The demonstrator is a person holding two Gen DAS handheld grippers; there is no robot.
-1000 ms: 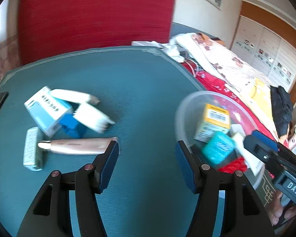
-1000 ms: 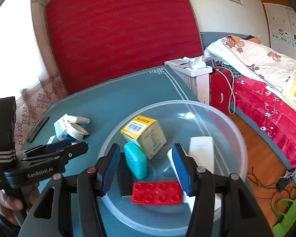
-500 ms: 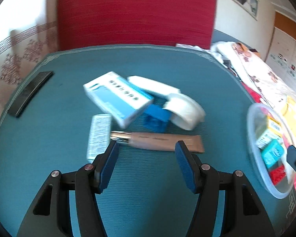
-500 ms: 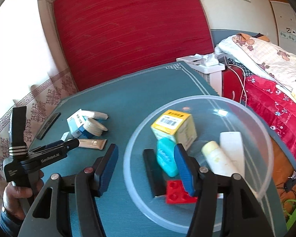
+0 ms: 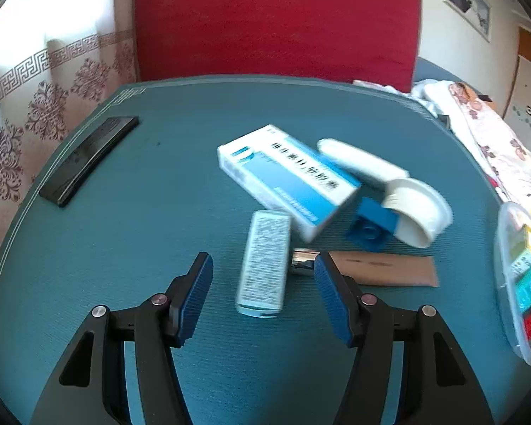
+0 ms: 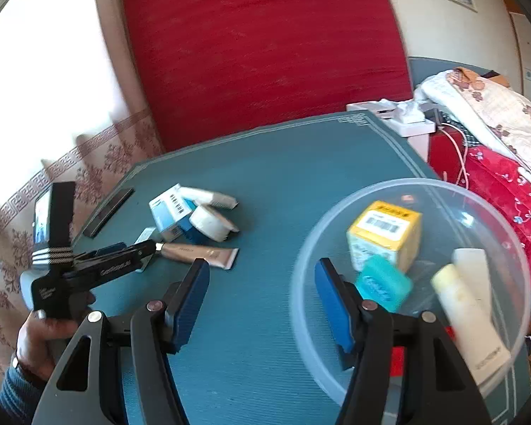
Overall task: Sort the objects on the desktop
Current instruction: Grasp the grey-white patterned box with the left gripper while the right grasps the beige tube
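My left gripper [image 5: 262,297] is open low over the teal mat, and a small white printed box [image 5: 264,262] lies between its fingers, untouched. Just beyond lie a rose-gold tube [image 5: 382,273], a blue-and-white carton [image 5: 286,180], a blue brick [image 5: 371,225], a white tape roll [image 5: 419,214] and a white tube [image 5: 357,163]. My right gripper [image 6: 262,301] hangs at the left rim of the clear bowl [image 6: 407,182], its jaws opening with nothing between them. In the bowl sit a yellow box [image 6: 386,233], a teal case [image 6: 384,283] and a pale bottle [image 6: 467,315].
A black flat remote [image 5: 88,159] lies near the mat's far left edge. A red panel [image 6: 265,53] stands behind the table. A bed [image 6: 495,113] and a white box of clutter [image 6: 407,117] are off the right side. A hand [image 6: 49,329] holds the left gripper [image 6: 148,248].
The left gripper swung left from the bowl to the pile, and the small white box now lies between its fingers. The right gripper drew back from the bowl's middle and its jaws widened.
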